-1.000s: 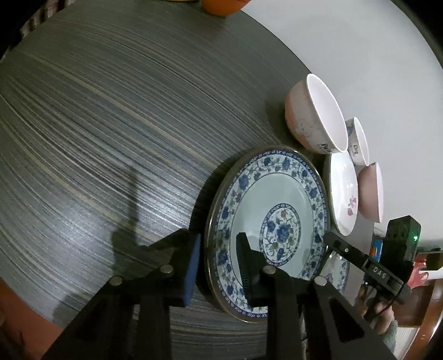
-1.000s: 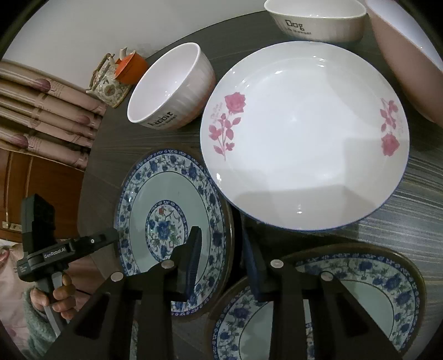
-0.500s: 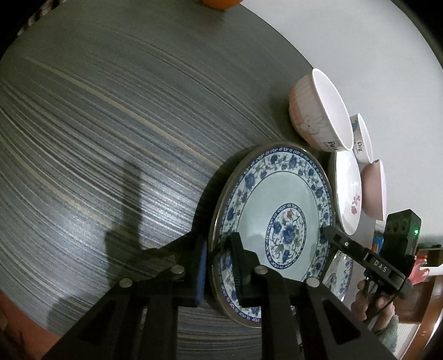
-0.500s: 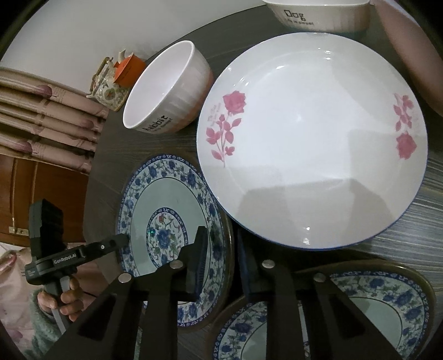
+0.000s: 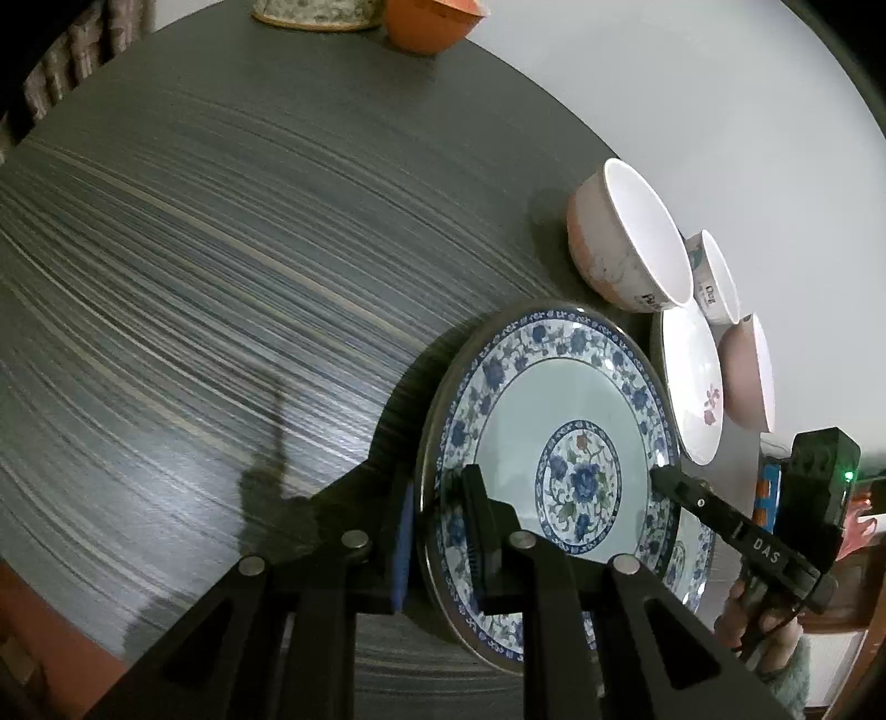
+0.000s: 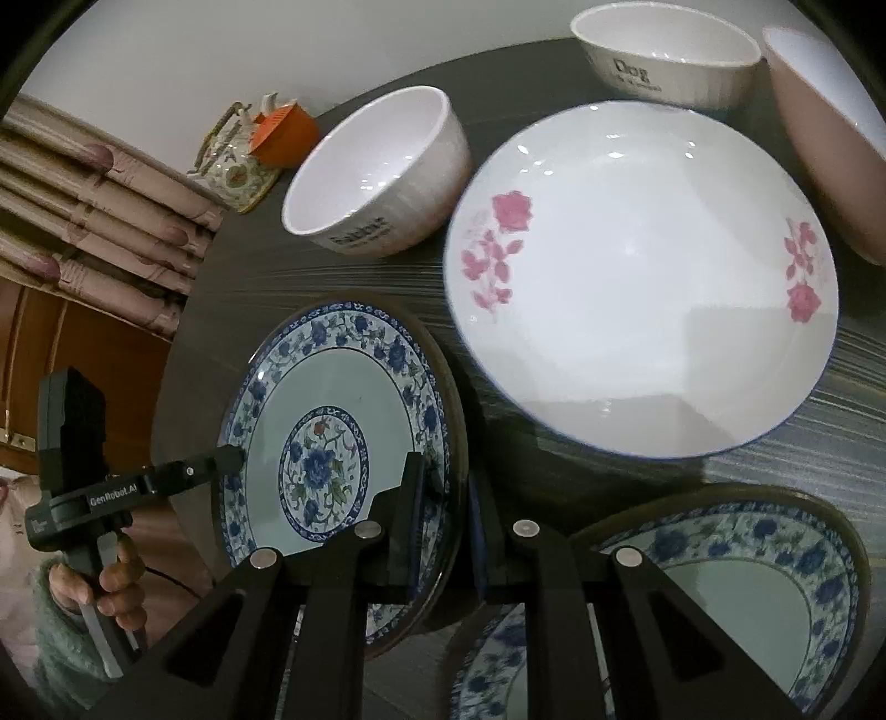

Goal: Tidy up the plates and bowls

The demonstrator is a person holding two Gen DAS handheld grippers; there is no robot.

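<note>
A blue-and-white floral plate (image 5: 554,399) (image 6: 321,387) is gripped at opposite rims. My left gripper (image 5: 437,498) (image 6: 232,457) is shut on its left rim. My right gripper (image 6: 446,482) (image 5: 662,476) is closing its jaws on the right rim, and its pads are pressing the edge. A second blue floral plate (image 6: 747,581) lies just right of it, partly under my right fingers. Behind them are a white plate with pink roses (image 6: 637,277) (image 5: 692,376), a white "Rabbit" bowl (image 6: 376,166) (image 5: 626,260), a "Dog" bowl (image 6: 664,55) and a pink bowl (image 6: 819,138).
The round dark striped table (image 5: 221,277) stretches bare to the left of the held plate. A floral teapot (image 6: 238,160) and an orange object (image 5: 432,22) stand at its far edge. A person's hands in green sleeves hold both gripper handles. Curtains and a wooden cabinet lie beyond the table.
Both grippers, which stood open around the blue floral plate's rims, have closed onto them. The plate's edge now sits tight between each pair of pads.
</note>
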